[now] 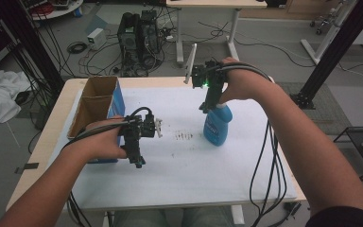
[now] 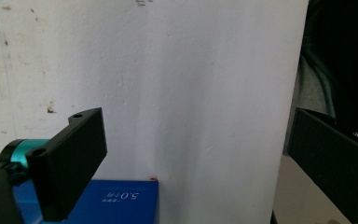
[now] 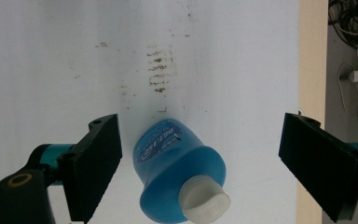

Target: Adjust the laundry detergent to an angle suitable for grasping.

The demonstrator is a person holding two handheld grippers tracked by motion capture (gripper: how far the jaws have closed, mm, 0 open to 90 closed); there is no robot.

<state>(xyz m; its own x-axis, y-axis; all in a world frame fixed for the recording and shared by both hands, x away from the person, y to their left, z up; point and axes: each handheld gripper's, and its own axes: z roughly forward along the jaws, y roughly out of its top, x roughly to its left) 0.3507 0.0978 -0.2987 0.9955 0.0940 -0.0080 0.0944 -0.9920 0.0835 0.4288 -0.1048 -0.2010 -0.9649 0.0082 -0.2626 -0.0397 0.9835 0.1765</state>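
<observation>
A: High view?
B: My right gripper (image 1: pixel 207 105) hangs over the blue bottle (image 1: pixel 217 125), which stands upright mid-worktop (image 1: pixel 227 189) on the white sheet (image 1: pixel 189 165). My left gripper (image 1: pixel 137 161) hovers just beside the open cardboard box (image 1: pixel 97 101) at the sheet's left edge. Nothing held by either.

A: Left gripper view?
B: Fingers (image 2: pixel 72 161) wide apart, nothing between them but bare white sheet (image 2: pixel 191 93). Blue side of the box (image 2: pixel 116 200) at the bottom edge.

A: Right gripper view?
B: Looking straight down on the bottle (image 3: pixel 177 172), white cap (image 3: pixel 204 201) nearest the camera. Fingers (image 3: pixel 95 163) spread either side of it, clear gaps both ways, no contact. Smudges on the sheet (image 3: pixel 161 70) beyond it.

A: Progress?
B: My read: early. Right is lined up for the grab, nothing more. Left to do: descend, close on the bottle, lift, and probably carry it to the box. Can't tell whether the box has anything in it.
</observation>
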